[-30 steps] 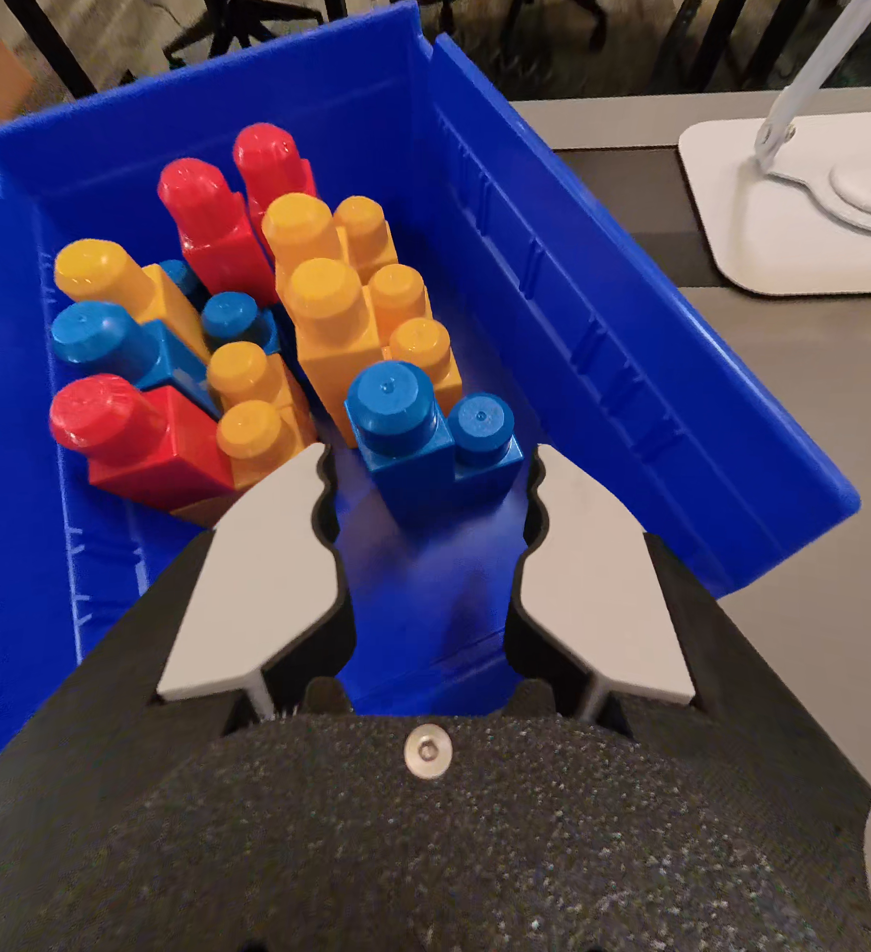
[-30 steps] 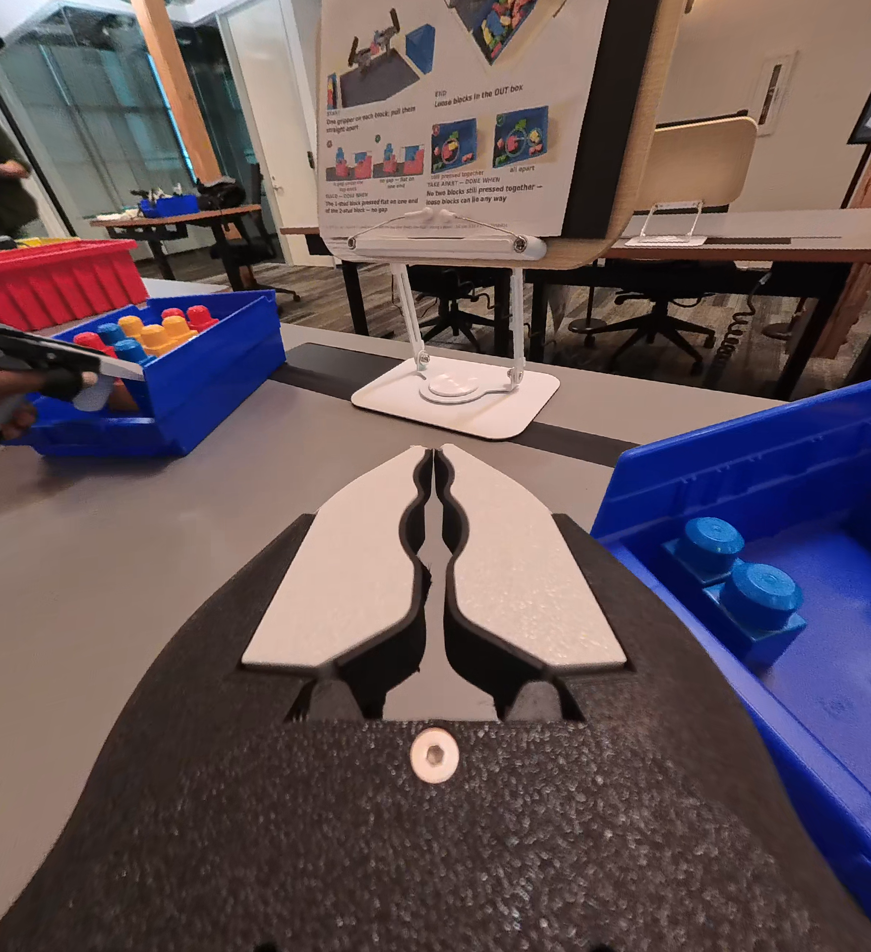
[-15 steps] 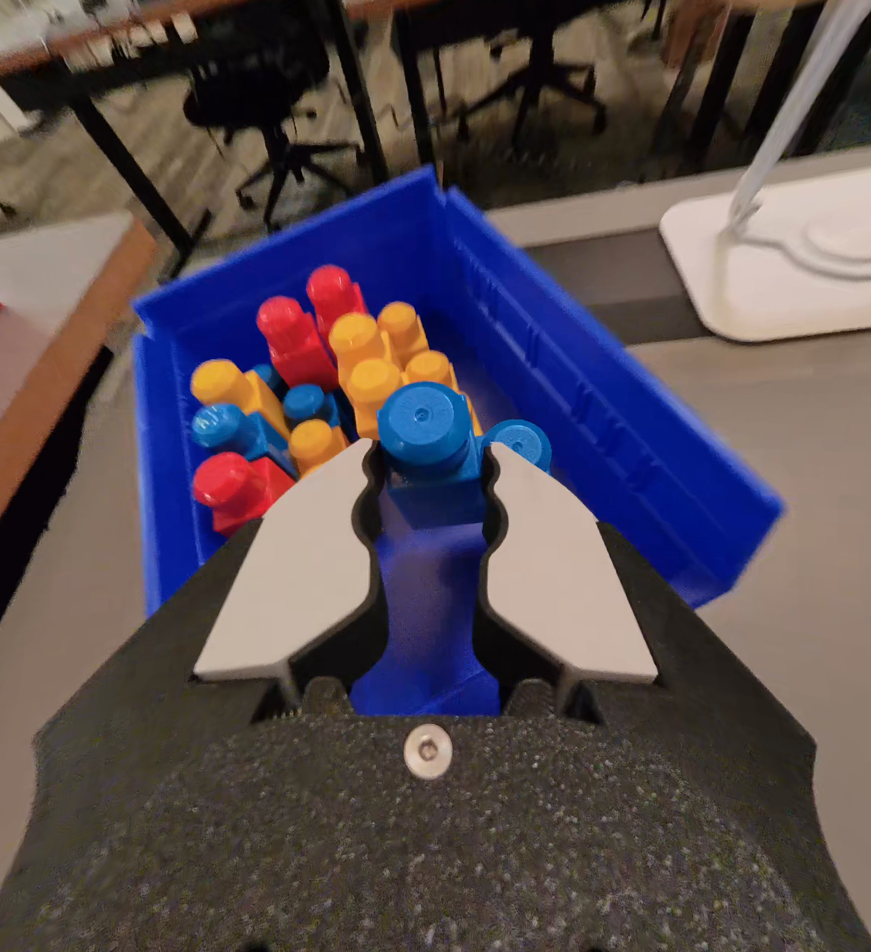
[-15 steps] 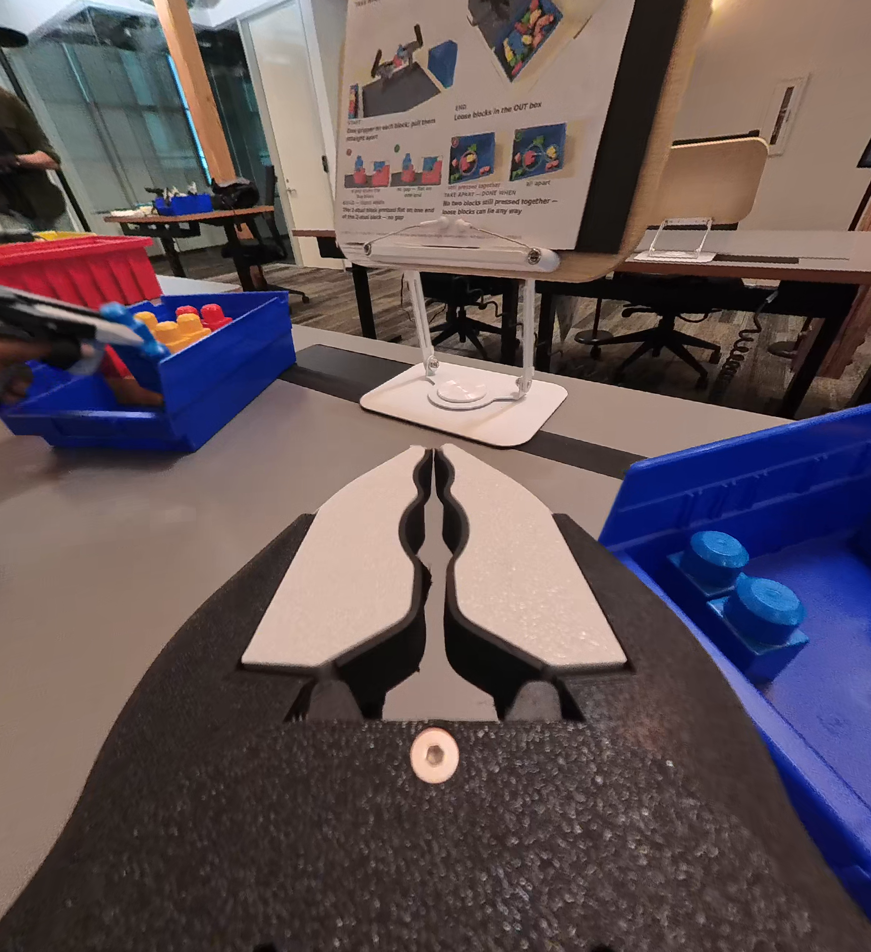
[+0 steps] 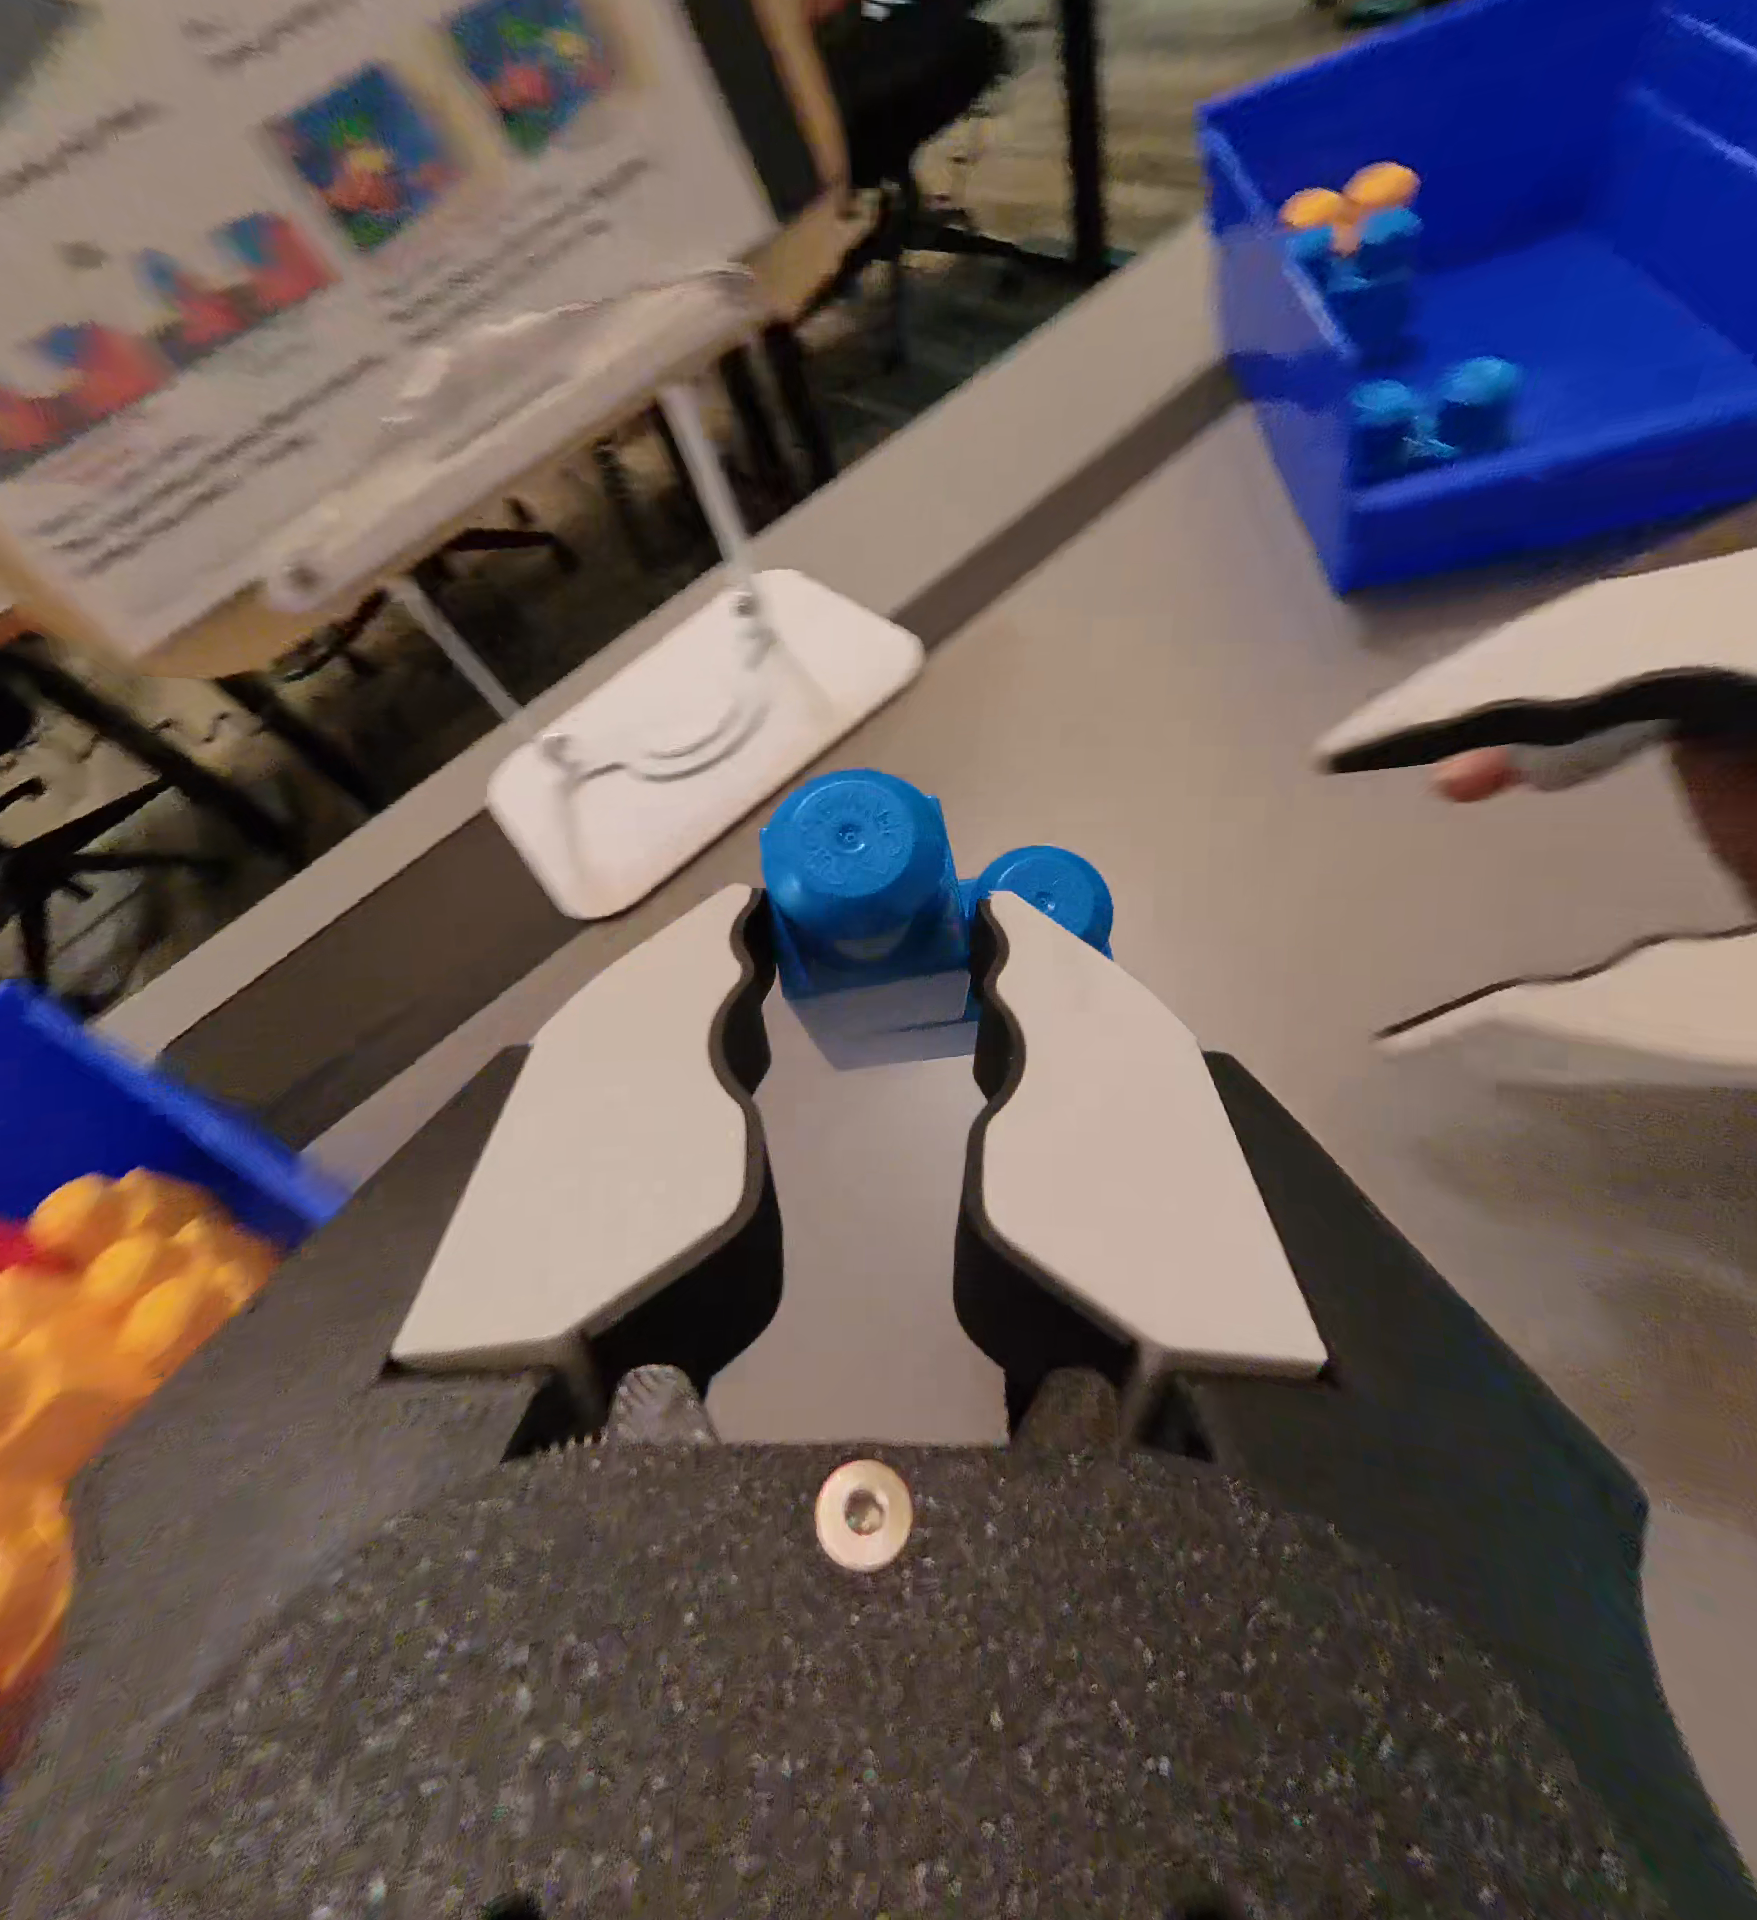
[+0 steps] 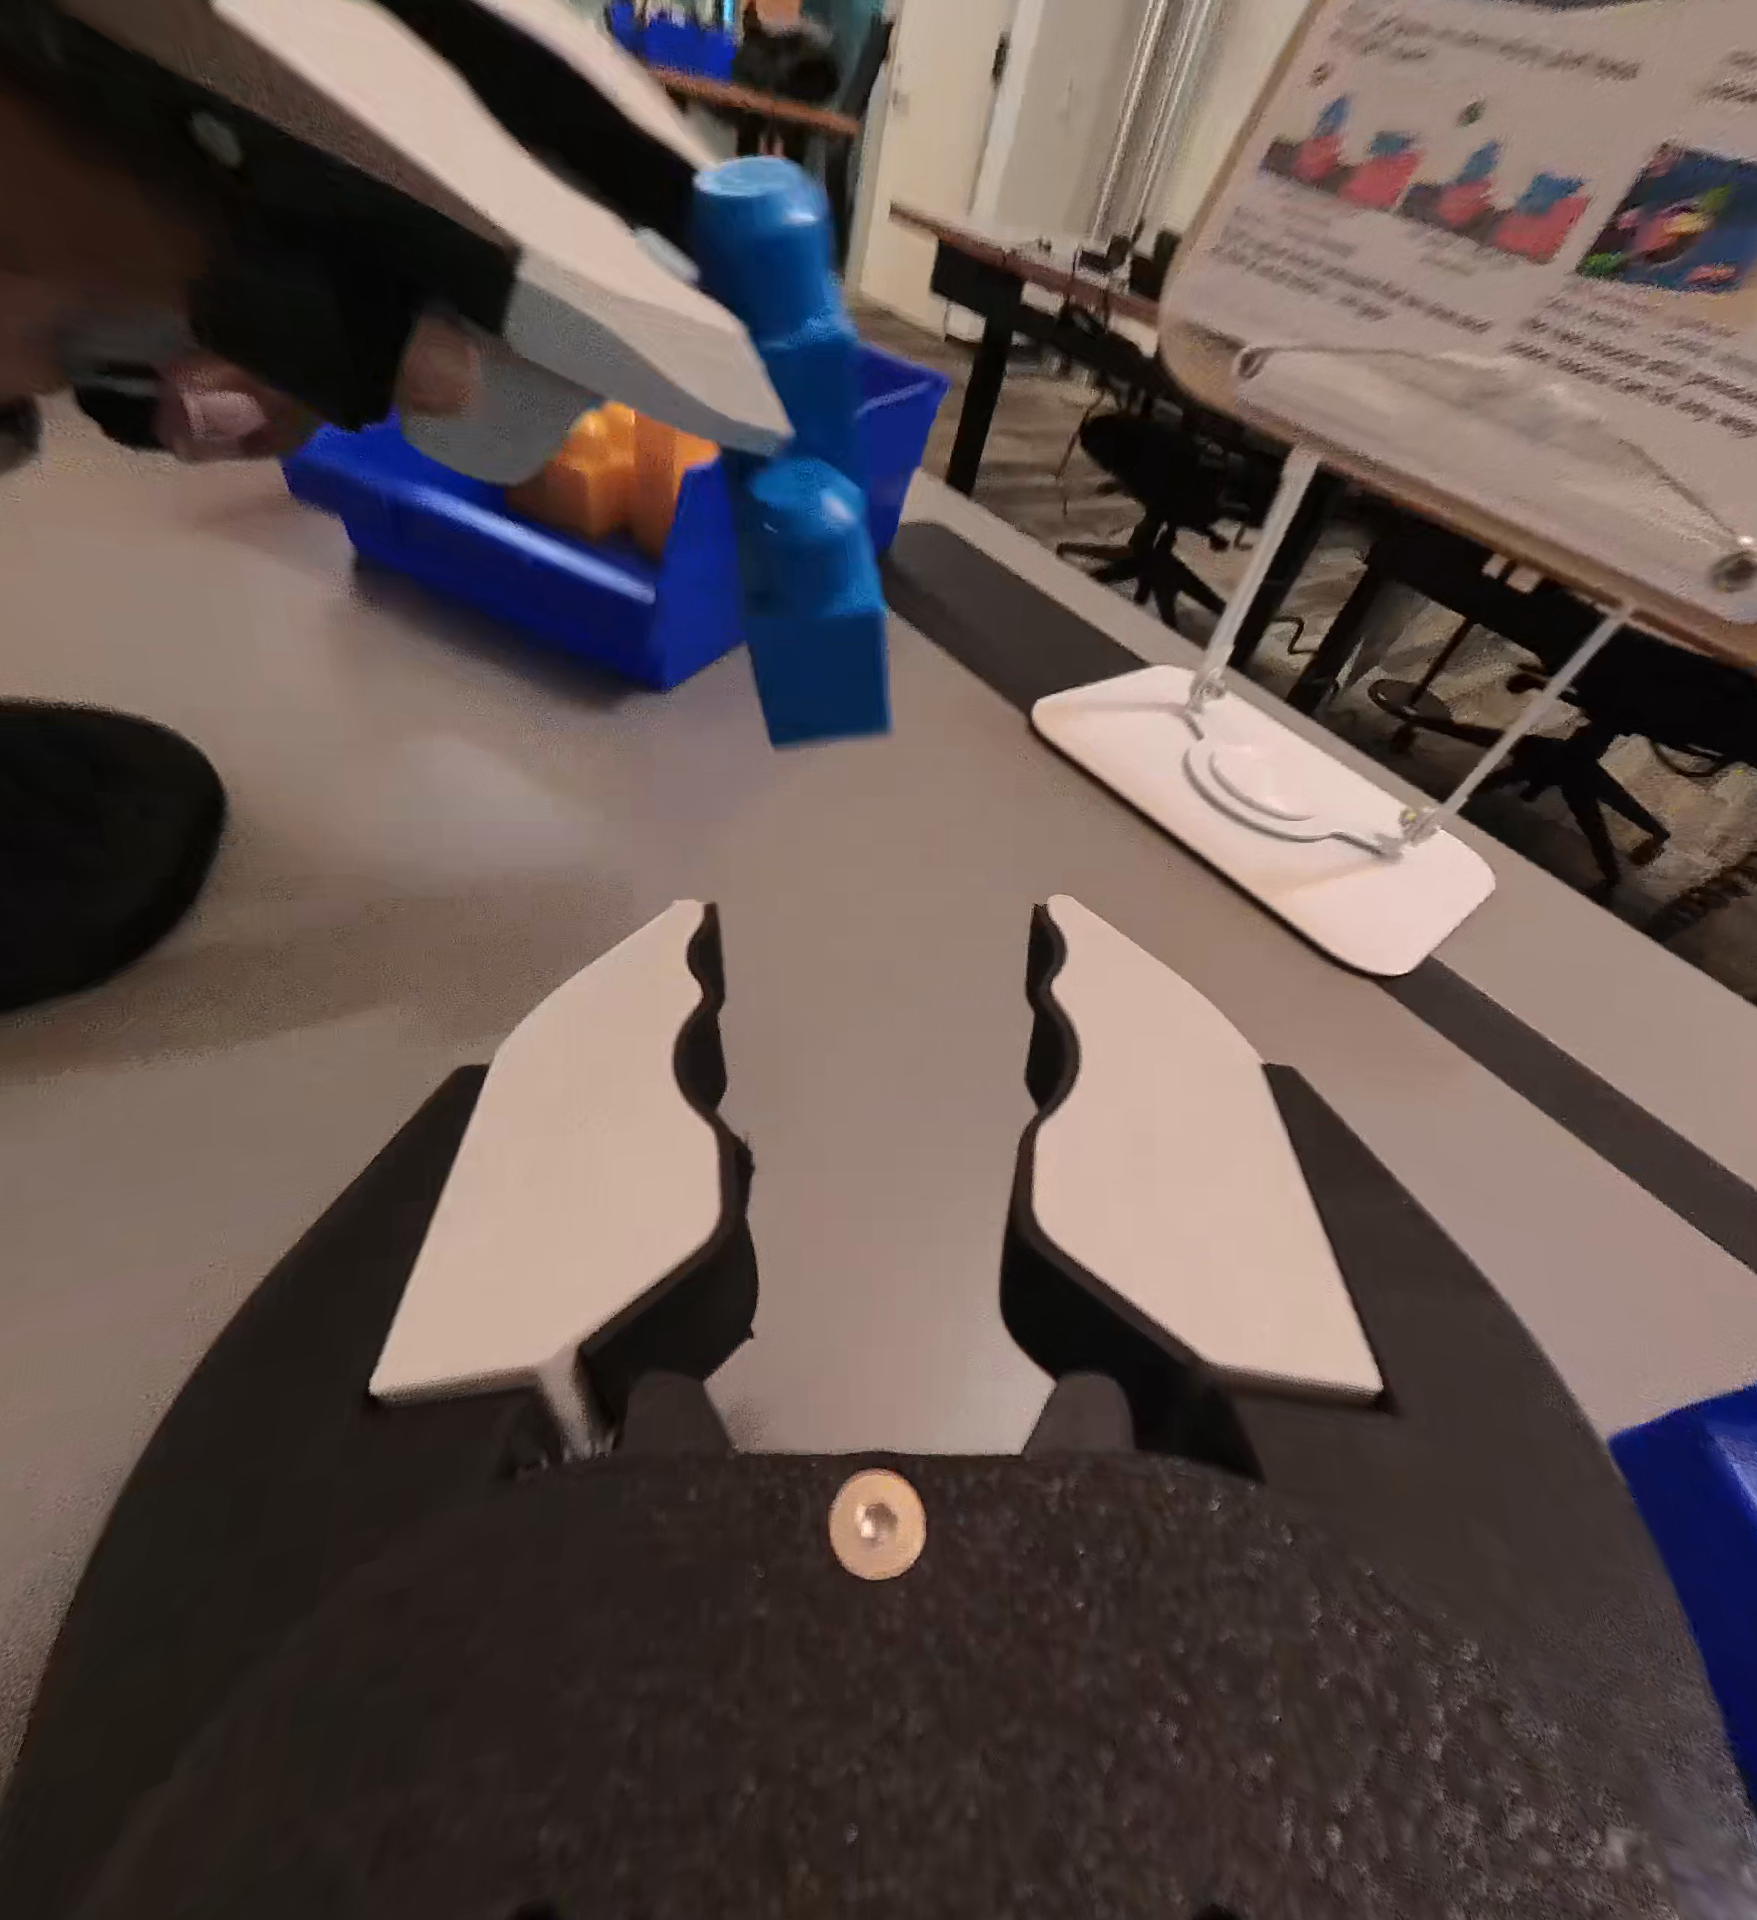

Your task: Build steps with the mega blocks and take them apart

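Note:
My left gripper [image 5: 863, 920] is shut on a blue two-stud mega block [image 5: 869, 914] and holds it in the air above the grey table. The same block [image 6: 812, 582] hangs from that gripper [image 6: 749, 405] in the right wrist view, up and to the left of my right gripper. My right gripper [image 6: 874, 925] is open and empty over the table; it also shows at the right edge of the left wrist view [image 5: 1580, 852]. The blue bin [image 5: 12, 1091] at lower left holds several yellow and red blocks [image 5: 43, 1351].
A second blue bin [image 5: 1580, 499] at the far right holds blue blocks [image 5: 1425, 416] and a yellow-topped piece. A white stand base [image 5: 708, 727] with an instruction board [image 5: 282, 260] stands at the back of the table. A dark object [image 6: 32, 852] lies at the left.
My left gripper closed on the blue block, lifted it out of the bin and swung it right over the table. My right gripper opened and moved toward it.

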